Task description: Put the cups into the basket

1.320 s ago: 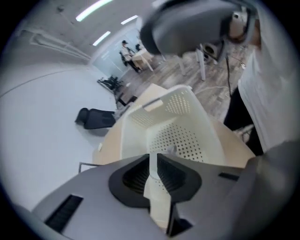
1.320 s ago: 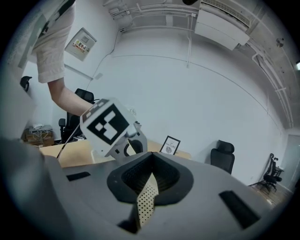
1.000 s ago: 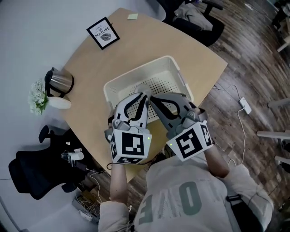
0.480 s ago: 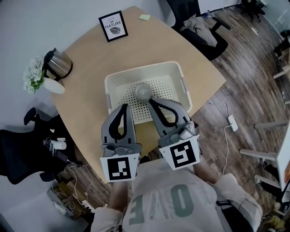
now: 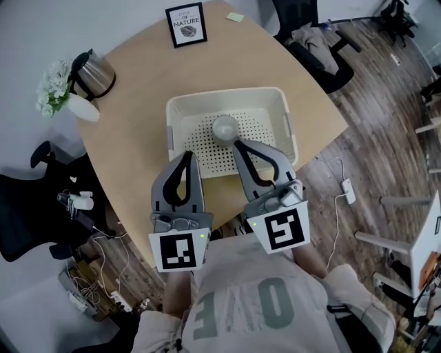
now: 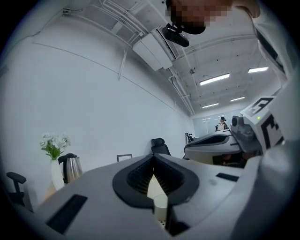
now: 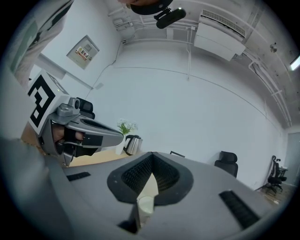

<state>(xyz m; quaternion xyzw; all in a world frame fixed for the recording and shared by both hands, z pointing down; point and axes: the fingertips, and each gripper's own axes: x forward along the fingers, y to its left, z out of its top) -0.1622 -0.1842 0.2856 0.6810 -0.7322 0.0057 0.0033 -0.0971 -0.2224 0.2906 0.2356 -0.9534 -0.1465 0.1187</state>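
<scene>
A white perforated basket stands on the tan table. One grey cup sits inside it, near the middle of the far half. Both grippers hover above the basket's near edge, pointing away from me. My left gripper is over the near left corner, shut and empty. To its right, my right gripper is also shut and empty, its tip just short of the cup. In the left gripper view the left gripper has its jaws pressed together, as does the right gripper in the right gripper view.
At the table's far left stand a steel kettle and a white vase of flowers. A framed print and a sticky note are at the far edge. Office chairs surround the table; cables lie on the floor.
Both grippers have drawn back toward me from over the basket's inside to its near edge. The grey cup, hidden behind them before, now shows in the basket.
</scene>
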